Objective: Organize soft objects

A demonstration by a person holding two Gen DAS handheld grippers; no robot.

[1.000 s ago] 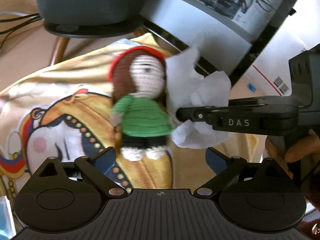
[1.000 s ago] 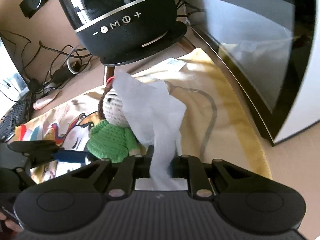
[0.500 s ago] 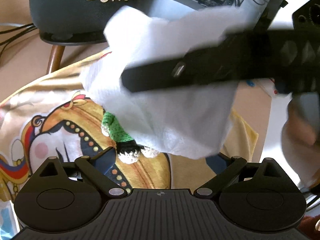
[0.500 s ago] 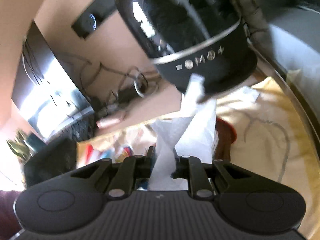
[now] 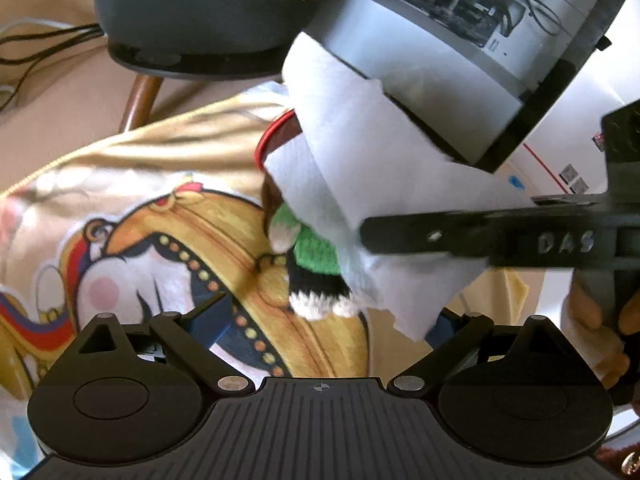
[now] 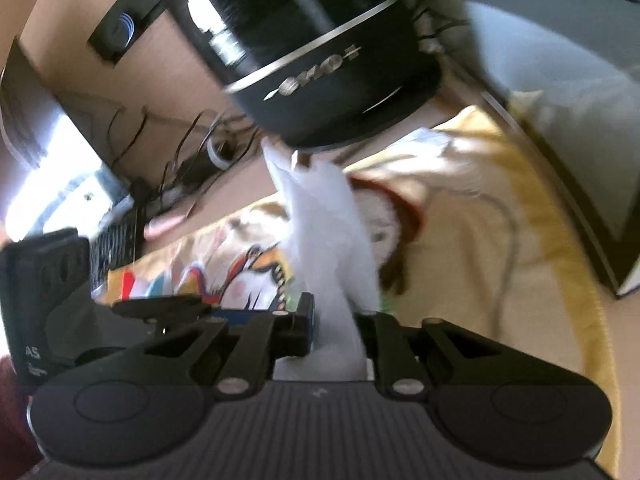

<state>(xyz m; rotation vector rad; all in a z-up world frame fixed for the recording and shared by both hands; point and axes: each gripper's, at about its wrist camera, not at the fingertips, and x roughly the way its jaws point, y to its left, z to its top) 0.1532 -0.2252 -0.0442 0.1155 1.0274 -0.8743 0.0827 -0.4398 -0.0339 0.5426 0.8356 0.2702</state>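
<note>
A crocheted doll (image 5: pixel 316 256) in a green top lies on a yellow cartoon-print cloth (image 5: pixel 168 216). A white tissue (image 5: pixel 360 168) hangs over the doll's head and right side, leaving one arm, the green body and the white feet showing. My right gripper (image 5: pixel 366 234) comes in from the right, shut on the tissue. In the right wrist view the tissue (image 6: pixel 328 224) rises from between my right gripper (image 6: pixel 334 320), with the doll's head (image 6: pixel 390 232) just behind it, blurred. My left gripper (image 5: pixel 326 320) is open just short of the doll's feet, holding nothing.
A black round speaker (image 5: pixel 208 8) stands on a stand behind the cloth, with cables (image 6: pixel 180 148) beside it. A dark-framed computer case (image 5: pixel 460 40) rises at the back right. A keyboard (image 6: pixel 116 248) lies far left. A hand (image 5: pixel 600 320) holds the right gripper's handle.
My right gripper swung the tissue up and across the doll, then came back to the right; the tissue now covers the doll's head. My left gripper has stayed in place, open.
</note>
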